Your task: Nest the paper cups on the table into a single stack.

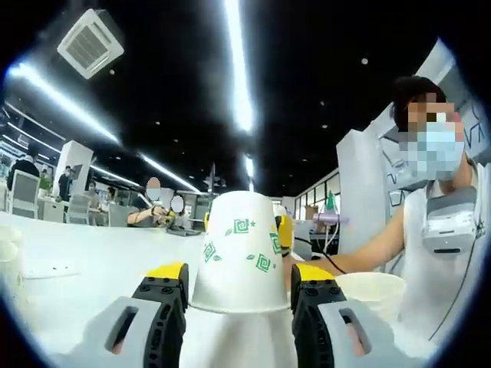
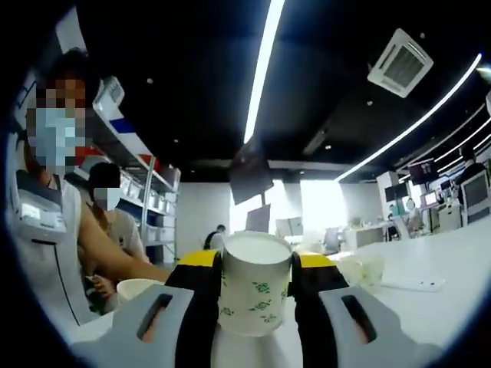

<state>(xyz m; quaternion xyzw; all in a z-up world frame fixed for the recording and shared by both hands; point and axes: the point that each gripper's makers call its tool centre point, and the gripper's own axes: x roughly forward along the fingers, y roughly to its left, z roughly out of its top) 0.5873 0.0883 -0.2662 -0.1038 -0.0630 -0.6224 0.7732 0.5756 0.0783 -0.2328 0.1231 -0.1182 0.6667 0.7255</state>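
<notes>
Left gripper view: your left gripper [image 1: 238, 287] sits at 6 o'clock w/ its yellow-tipped jaws on either side of an inverted paper cup [image 1: 239, 253]; the cup is white w/ green square-spiral marks, wide rim down, narrow base up; the jaws stand beside the cup's rim at 7 and 5 o'clock, looking to touch it, but you can't tell if they truly pinch it or only bracket it; behind the cup at 3 o'clock a bit of yellow, prob. the other gripper's tip [image 1: 285, 232]; a second cup [image 1: 374, 290] stands mouth-up on the white table [image 1: 92, 261] at 4 o'clock, just beside your right jaw; a person in a mask and white top [image 1: 437, 230] sits at 3 o'clock; other people sit at desks far off at 9 o'clock.

Right gripper view: your right gripper [image 2: 255, 287] at 6 o'clock pinches an upright patterned cup [image 2: 255, 295] btw. its two jaws, both pressed to the cup's sides; mouth up, held above the table; a plain cup [image 2: 136, 289] stands at 8 o'clock, near the seated person's forearm; a clear plastic cup [image 2: 360, 270] rests on the table at 4 o'clock; ceiling light strip [image 2: 263, 69] runs toward 12.
</notes>
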